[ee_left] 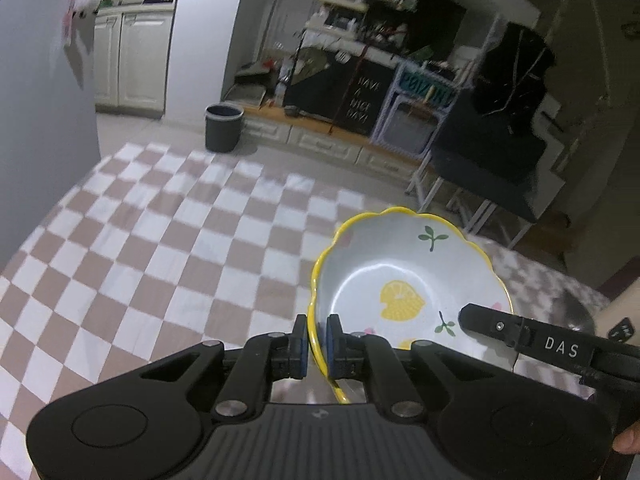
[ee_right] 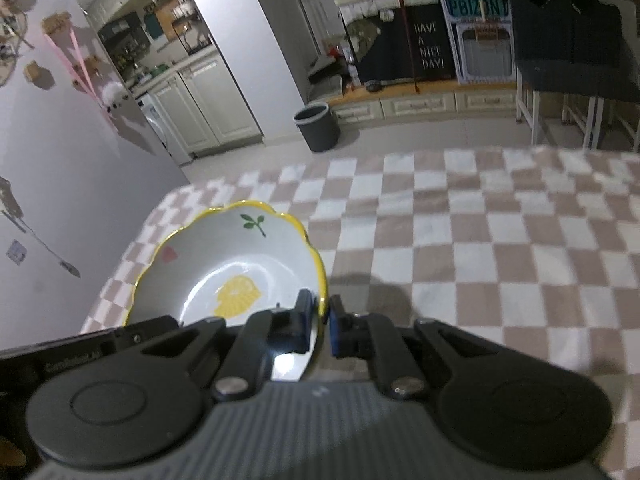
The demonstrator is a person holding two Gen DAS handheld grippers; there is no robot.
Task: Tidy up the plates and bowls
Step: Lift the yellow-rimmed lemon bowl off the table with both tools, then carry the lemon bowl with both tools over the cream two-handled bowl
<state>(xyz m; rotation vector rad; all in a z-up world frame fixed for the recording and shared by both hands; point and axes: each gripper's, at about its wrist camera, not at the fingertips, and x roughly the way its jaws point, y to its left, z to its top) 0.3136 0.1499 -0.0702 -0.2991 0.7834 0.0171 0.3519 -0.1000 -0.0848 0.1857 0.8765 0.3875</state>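
Bowl [ee_left: 408, 280], white with a scalloped yellow rim, a lemon and small green sprigs painted inside, hangs between my two hands above the table [ee_left: 160, 248]. My left gripper [ee_left: 316, 344] is pinched narrow on the rim at the bowl's left edge, one pad inside and one outside. My right gripper [ee_right: 322, 320] is clamped the same way on the opposite edge, so the bowl spans the gap between them and tilts slightly. Neither hand is nearer; both share the load, and I judge any next move must keep them level and moving together. Below lies the pink-and-white checked cloth, no plates in sight. Beyond the table stand a dark waste bin [ee_right: 318, 126] and low white cabinets [ee_right: 420, 106].
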